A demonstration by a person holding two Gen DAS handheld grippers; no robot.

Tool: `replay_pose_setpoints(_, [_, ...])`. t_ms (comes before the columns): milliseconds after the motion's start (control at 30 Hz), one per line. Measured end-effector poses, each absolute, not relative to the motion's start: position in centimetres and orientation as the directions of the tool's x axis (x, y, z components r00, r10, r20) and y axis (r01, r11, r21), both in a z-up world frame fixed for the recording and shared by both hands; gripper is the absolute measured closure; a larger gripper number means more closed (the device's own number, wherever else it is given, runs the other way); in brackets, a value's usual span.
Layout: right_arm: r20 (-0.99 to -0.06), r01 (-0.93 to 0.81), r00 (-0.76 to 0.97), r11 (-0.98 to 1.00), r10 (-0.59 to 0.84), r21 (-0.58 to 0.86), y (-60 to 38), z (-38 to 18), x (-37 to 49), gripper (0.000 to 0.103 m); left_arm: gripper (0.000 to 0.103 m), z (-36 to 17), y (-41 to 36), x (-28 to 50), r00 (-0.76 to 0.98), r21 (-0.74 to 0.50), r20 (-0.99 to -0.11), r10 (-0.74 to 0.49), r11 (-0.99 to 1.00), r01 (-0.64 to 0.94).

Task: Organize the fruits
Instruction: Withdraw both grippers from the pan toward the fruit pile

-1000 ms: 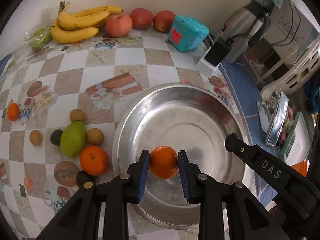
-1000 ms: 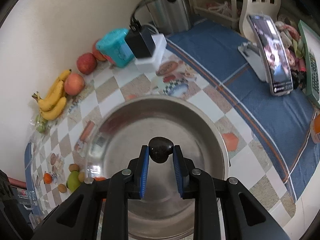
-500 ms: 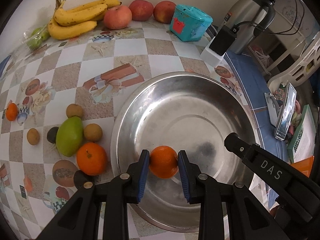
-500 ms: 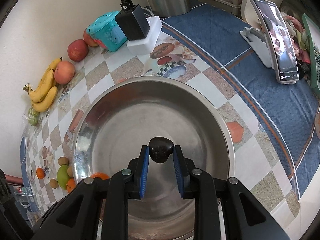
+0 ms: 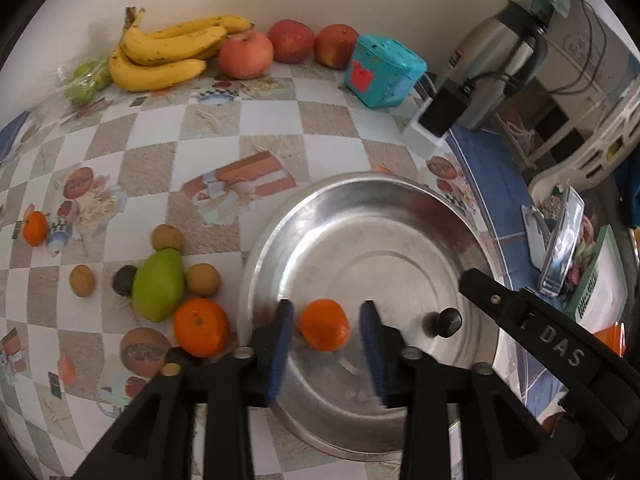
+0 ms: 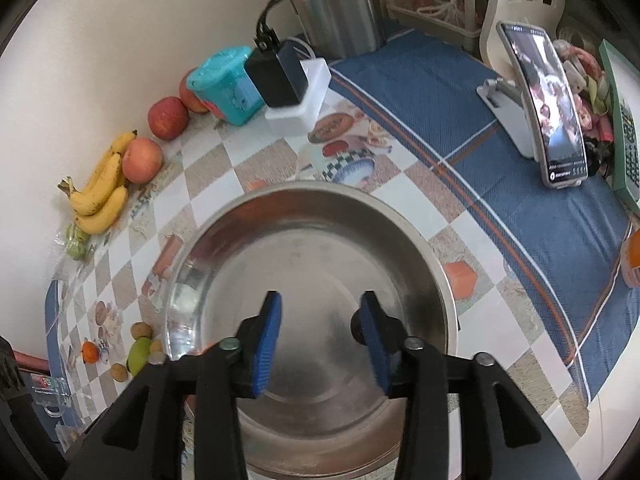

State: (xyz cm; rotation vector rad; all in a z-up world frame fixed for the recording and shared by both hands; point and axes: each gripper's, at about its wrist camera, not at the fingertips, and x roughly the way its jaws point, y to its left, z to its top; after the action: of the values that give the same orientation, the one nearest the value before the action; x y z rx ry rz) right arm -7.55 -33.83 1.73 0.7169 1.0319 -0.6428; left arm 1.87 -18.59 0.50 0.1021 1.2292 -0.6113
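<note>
The left gripper (image 5: 326, 330) has its jaws opening around a tangerine (image 5: 323, 325), pads clear of it, in the metal bowl (image 5: 400, 200). The right gripper (image 6: 320, 320) jaws are opening too, empty between. Remaining fruit cluster (image 5: 160, 284) lies on the counter (image 5: 260, 128) to the left gripper's side, nearer that hand.

Table (image 5: 280, 128) under a checked, food-printed cloth, with a blue cloth (image 6: 532, 184) over its far end. Resting on it: steel bowl (image 5: 320, 220), bananas (image 5: 168, 52), three apples (image 5: 246, 56), teal box (image 5: 384, 72), green mango (image 5: 158, 284), orange (image 5: 200, 332), small brown fruits (image 5: 203, 279), phone stand (image 6: 508, 116).
</note>
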Motion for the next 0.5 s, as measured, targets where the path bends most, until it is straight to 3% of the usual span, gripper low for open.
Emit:
replay_pose_setpoints(33, [-0.915, 0.760, 0.379, 0.611, -0.140, 0.221, -33.8, 1.9, -7.5, 0.056, 0.049, 0.7, -18.4, 2.0, 0.213, -0.234, -0.903, -0.373, 0.843, 0.484])
replay_pose_setpoints(233, [-0.911, 0.748, 0.385, 0.628, -0.148, 0.214, -33.2, 2.6, -7.3, 0.056, 0.040, 1.7, -16.0, 4.2, 0.285, -0.175, -0.909, -0.304, 0.900, 0.400])
replay_pose_setpoints(500, [-0.916, 0.717, 0.377, 0.670, -0.140, 0.192, -31.7, 2.5, -6.2, 0.056, 0.039, 2.5, -11.7, 6.8, 0.344, -0.115, -0.916, -0.205, 0.957, 0.265])
